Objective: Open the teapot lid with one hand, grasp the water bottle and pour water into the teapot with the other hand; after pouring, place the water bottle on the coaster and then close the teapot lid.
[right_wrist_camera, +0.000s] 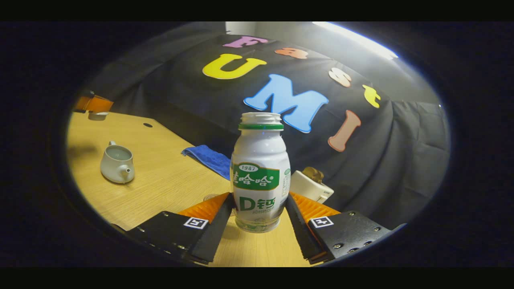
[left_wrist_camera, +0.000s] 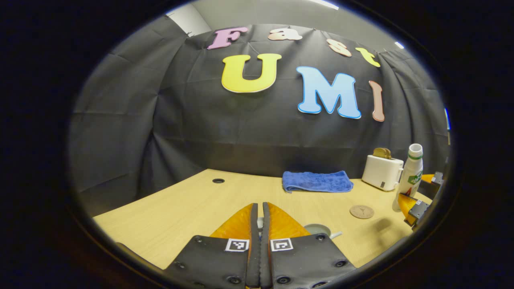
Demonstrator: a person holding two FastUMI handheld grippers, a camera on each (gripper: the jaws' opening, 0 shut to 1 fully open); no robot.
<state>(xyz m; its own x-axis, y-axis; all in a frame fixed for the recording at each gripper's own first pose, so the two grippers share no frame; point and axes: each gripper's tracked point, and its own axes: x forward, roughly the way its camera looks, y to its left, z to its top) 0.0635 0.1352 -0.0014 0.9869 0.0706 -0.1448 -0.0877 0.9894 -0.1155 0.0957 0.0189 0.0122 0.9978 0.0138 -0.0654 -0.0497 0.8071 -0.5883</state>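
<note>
The white teapot [right_wrist_camera: 116, 162] stands open on the wooden table, spout toward me in the right gripper view; its rim [left_wrist_camera: 317, 229] peeks out beside my left fingers. My left gripper [left_wrist_camera: 260, 205] is shut on the teapot lid [right_wrist_camera: 97, 115], held a little above the table at the far left of the right gripper view. My right gripper [right_wrist_camera: 259, 196] is shut on the uncapped white water bottle [right_wrist_camera: 260, 176], both fingers pressed to its sides. In the left gripper view the bottle [left_wrist_camera: 411, 176] is at the right edge, leaning slightly. The round coaster [left_wrist_camera: 362, 211] lies just left of it.
A folded blue towel [left_wrist_camera: 317, 181] lies at the back of the table, and a white toaster [left_wrist_camera: 382, 171] with toast stands to its right, behind the bottle. A cable hole [left_wrist_camera: 218, 180] sits at the back left. The black cloth wall closes the far side.
</note>
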